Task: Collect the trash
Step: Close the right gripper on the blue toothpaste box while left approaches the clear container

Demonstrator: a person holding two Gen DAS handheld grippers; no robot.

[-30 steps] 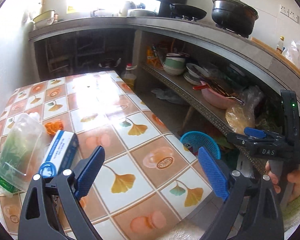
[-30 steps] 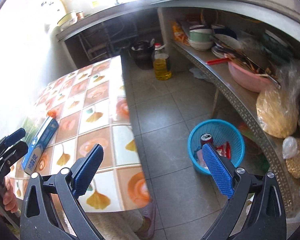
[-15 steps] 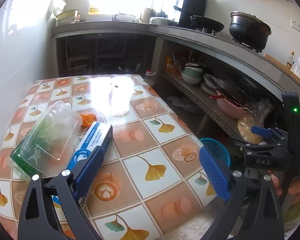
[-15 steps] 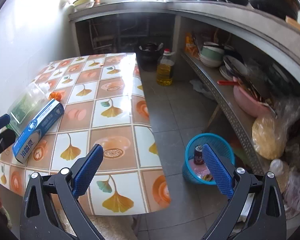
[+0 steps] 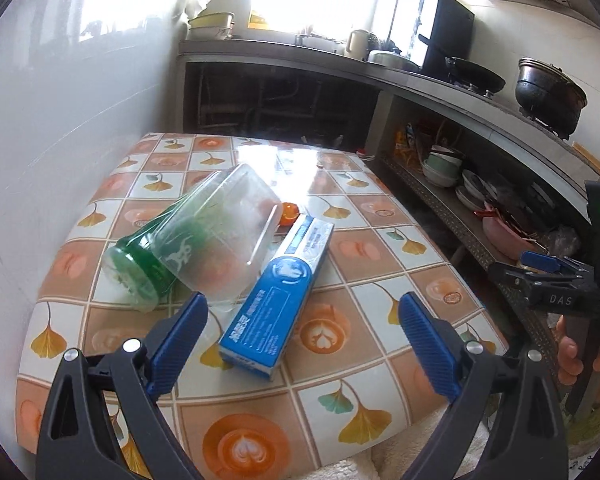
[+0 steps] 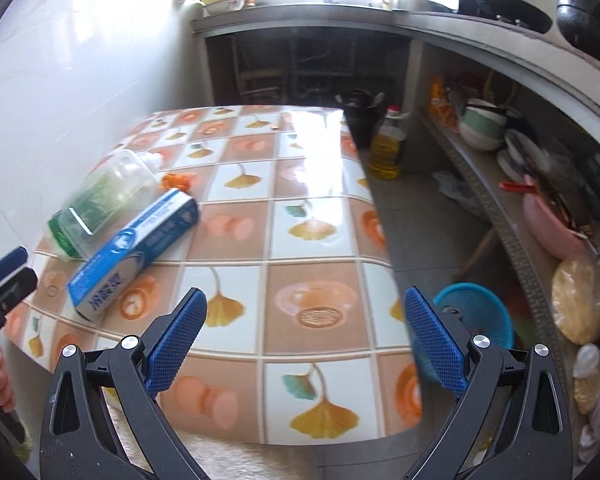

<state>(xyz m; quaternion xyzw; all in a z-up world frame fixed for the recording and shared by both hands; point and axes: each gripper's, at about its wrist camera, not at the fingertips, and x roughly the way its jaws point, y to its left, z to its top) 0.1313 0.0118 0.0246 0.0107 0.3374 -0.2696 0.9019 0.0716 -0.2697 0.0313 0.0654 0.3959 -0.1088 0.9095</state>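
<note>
Two hand-held grippers, left gripper (image 5: 302, 320) and right gripper (image 6: 306, 320), hover with jaws wide apart, empty. On the tiled table (image 5: 380, 248), a blue rectangular cardboard box (image 5: 278, 292) leans against a clear green-capped plastic jar (image 5: 204, 236). Lifting the box could send the jar rolling; a small blue basket (image 6: 484, 316) waits on the floor.

Between the blue-padded fingers (image 5: 178, 344) of the black left gripper (image 5: 302, 344) lies a blue-and-white box (image 5: 278, 294). Beyond the left finger sits a clear container (image 5: 216, 232) with a green lid (greenish inside). The tablecloth (image 6: 308, 240) shows orange and white squares with yellow ginkgo leaves. A turquoise basket (image 6: 478, 312) sits behind the right gripper's right finger.
</note>
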